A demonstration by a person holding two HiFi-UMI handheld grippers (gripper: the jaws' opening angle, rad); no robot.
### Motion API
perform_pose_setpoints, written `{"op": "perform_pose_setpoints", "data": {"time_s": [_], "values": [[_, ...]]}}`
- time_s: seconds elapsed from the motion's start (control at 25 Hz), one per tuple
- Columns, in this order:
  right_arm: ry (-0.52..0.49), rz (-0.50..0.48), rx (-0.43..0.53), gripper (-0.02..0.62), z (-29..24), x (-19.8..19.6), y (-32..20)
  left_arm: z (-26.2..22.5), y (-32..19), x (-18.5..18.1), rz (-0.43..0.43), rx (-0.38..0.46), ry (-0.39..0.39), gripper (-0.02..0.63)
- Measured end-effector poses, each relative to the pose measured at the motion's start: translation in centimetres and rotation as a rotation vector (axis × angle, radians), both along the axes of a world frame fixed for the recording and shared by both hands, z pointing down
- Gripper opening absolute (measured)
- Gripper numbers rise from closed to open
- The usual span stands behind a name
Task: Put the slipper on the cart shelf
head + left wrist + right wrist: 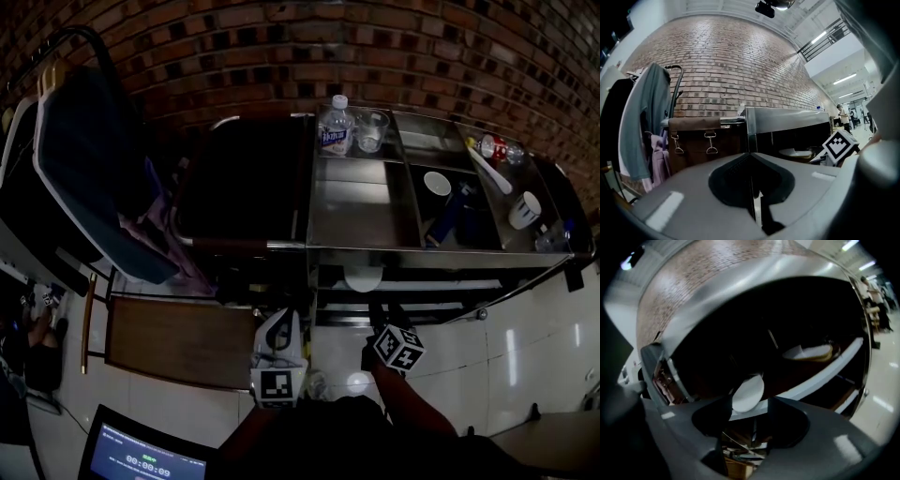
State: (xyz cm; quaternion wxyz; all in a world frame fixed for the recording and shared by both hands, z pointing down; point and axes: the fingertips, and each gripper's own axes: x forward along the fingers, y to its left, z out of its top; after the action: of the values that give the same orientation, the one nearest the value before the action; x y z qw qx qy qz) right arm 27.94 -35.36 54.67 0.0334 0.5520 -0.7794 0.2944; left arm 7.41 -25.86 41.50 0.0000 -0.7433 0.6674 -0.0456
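Observation:
A white slipper (363, 278) rests on the front edge of the steel cart's lower shelf (422, 286). In the right gripper view the slipper (749, 392) lies just beyond the fingertips on the shelf rim (820, 376). My right gripper (749, 409) is open and its pads do not press on the slipper. It hangs in front of the shelf (380, 317). A second white slipper (808, 352) lies deeper on the shelf and also shows in the left gripper view (794, 153). My left gripper (279, 326) is shut and empty (752, 161), held low to the left.
The cart top holds a water bottle (335, 127), a glass (371, 129) and trays with cups. A brown bag (708, 136) sits at the cart's left end. A coat rack with garments (94, 159) stands further left. A brown board (178, 342) lies on the floor.

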Motion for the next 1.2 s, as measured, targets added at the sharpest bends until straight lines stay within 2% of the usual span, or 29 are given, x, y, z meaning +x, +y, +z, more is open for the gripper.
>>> {"op": "perform_pose_setpoints", "data": {"time_s": [0.12,0.16,0.2,0.4,0.6,0.8,1.2], "values": [[0.175,-0.096,0.223,0.103,-5.0,-0.7,2.6,-0.6,0.3,0.2,0.009,0.013,0.005,0.015],[0.229,-0.121,0.295,0.036,-6.8,-1.1,3.4,-0.8,0.4,0.2,0.009,0.016,0.017,0.015],[0.274,-0.144,0.359,0.002,-8.5,-1.6,4.2,-1.0,0.7,0.2,0.008,0.021,0.029,0.015],[0.378,-0.206,0.567,0.002,-14.5,-3.3,9.0,-2.6,3.9,1.2,0.020,0.049,0.040,0.015],[0.411,-0.220,0.656,0.002,-17.4,-3.4,14.3,-4.3,9.1,2.3,0.030,0.075,0.035,0.015],[0.370,-0.217,0.716,0.002,-19.7,-3.1,19.5,-5.0,13.6,3.2,0.037,0.080,0.018,0.015],[0.356,-0.202,0.766,0.002,-20.9,-3.1,26.1,-7.2,19.2,4.4,0.062,0.111,-0.024,0.015]]}}
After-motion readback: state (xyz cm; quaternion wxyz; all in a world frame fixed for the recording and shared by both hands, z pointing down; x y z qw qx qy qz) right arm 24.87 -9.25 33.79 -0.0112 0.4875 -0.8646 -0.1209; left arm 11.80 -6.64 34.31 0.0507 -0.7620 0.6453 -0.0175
